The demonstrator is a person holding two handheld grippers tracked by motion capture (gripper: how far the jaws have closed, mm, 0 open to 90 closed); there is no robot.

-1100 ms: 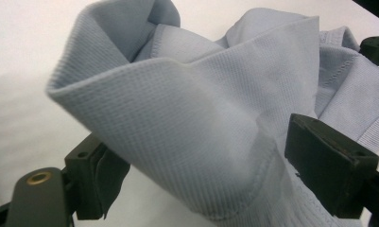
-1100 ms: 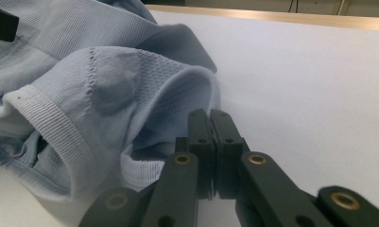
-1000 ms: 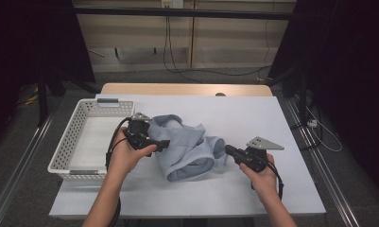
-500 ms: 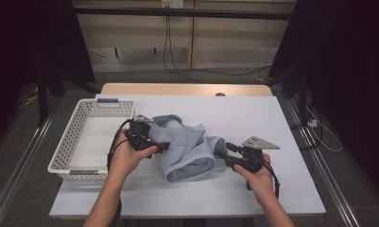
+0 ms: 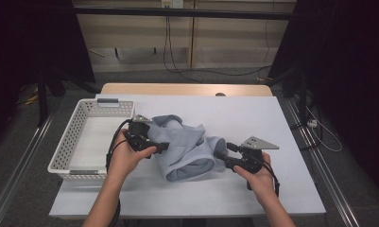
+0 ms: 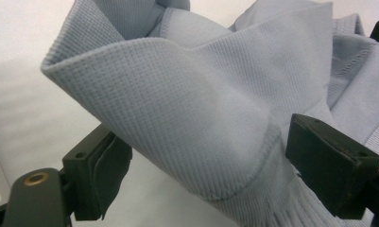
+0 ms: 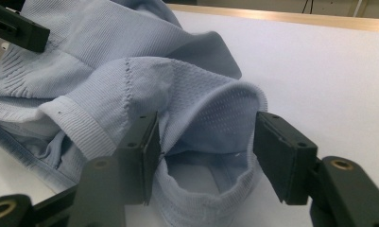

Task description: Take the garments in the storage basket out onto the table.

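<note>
Between both tools (image 5: 222, 152) lies the garment (image 5: 187, 146), seemingly unclamped

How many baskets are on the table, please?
1. The white basket stands at the table's left side, beside the light blue garment. No other basket shows.

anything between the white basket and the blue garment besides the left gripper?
No. In the high view, the left gripper and its hand sit between the white basket and the blue garment; beyond them, a bare strip of table.
</note>
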